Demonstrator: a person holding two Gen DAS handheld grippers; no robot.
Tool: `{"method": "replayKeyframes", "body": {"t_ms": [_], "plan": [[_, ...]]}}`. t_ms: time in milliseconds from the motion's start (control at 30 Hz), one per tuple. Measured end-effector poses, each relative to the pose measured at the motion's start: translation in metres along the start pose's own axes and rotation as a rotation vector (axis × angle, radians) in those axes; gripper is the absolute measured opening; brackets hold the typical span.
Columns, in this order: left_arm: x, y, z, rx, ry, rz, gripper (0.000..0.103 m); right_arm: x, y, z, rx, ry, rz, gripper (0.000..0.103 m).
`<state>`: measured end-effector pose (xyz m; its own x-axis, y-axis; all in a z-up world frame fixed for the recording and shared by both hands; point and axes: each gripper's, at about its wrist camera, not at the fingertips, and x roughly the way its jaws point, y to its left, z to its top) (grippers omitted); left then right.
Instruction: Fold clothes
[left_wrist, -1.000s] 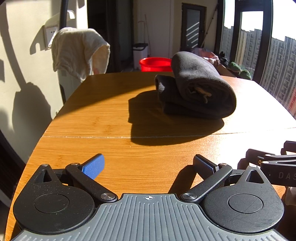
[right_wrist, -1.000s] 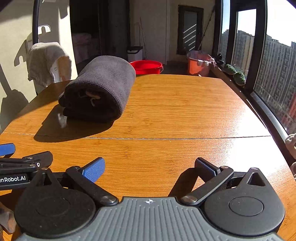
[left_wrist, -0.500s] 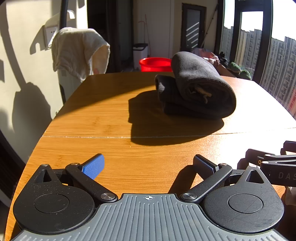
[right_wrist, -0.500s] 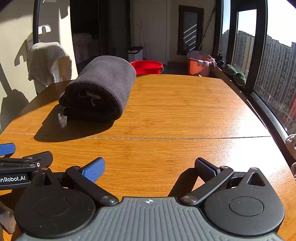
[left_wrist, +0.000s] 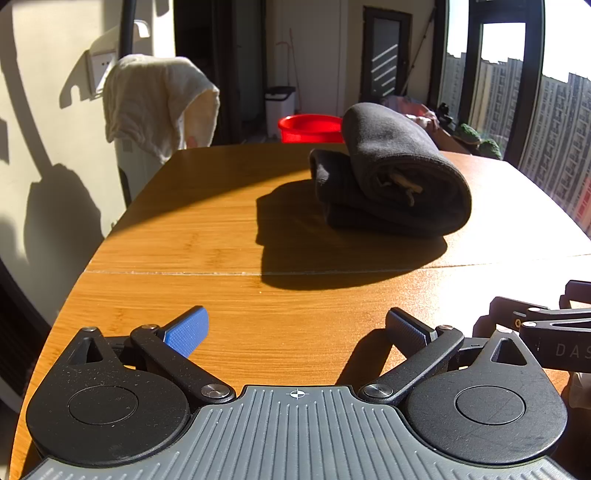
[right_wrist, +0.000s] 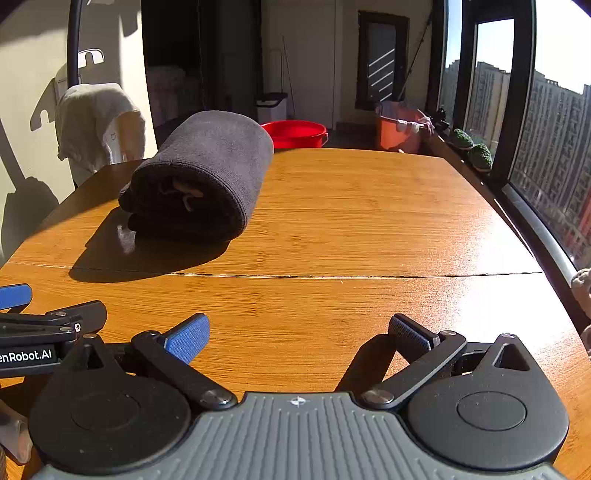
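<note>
A dark grey garment (left_wrist: 391, 173) lies folded into a thick bundle on the wooden table (left_wrist: 207, 221), its rolled end facing me; in the right wrist view the same garment (right_wrist: 207, 177) sits at the left. My left gripper (left_wrist: 295, 328) rests low near the table's front edge, open, nothing between its fingers. My right gripper (right_wrist: 299, 332) is beside it, also open and empty. Each gripper is well short of the bundle. The other gripper's body shows at each view's side edge.
A cream cloth (left_wrist: 155, 99) hangs by the wall at the left. Beyond the table's far edge stand a red basin (right_wrist: 295, 133) and an orange bucket (right_wrist: 399, 129). Windows (right_wrist: 546, 147) run along the right side. Bare table surface lies right of the bundle.
</note>
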<state>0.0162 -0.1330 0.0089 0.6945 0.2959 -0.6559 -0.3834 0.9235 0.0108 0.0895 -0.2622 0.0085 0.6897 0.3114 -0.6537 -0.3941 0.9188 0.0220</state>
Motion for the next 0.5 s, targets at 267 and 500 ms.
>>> {"method": "replayKeyframes", "body": {"t_ms": [267,500], "plan": [[-0.0004,-0.0001,-0.0002,0.001,0.0,-0.001,0.103,0.0,0.0001,0.0,0.0,0.0,-0.001,0.103],[0.0002,0.0001,0.0,0.005,0.001,-0.004,0.103,0.0001,0.0001,0.0,0.0,0.0,-0.002,0.103]]}}
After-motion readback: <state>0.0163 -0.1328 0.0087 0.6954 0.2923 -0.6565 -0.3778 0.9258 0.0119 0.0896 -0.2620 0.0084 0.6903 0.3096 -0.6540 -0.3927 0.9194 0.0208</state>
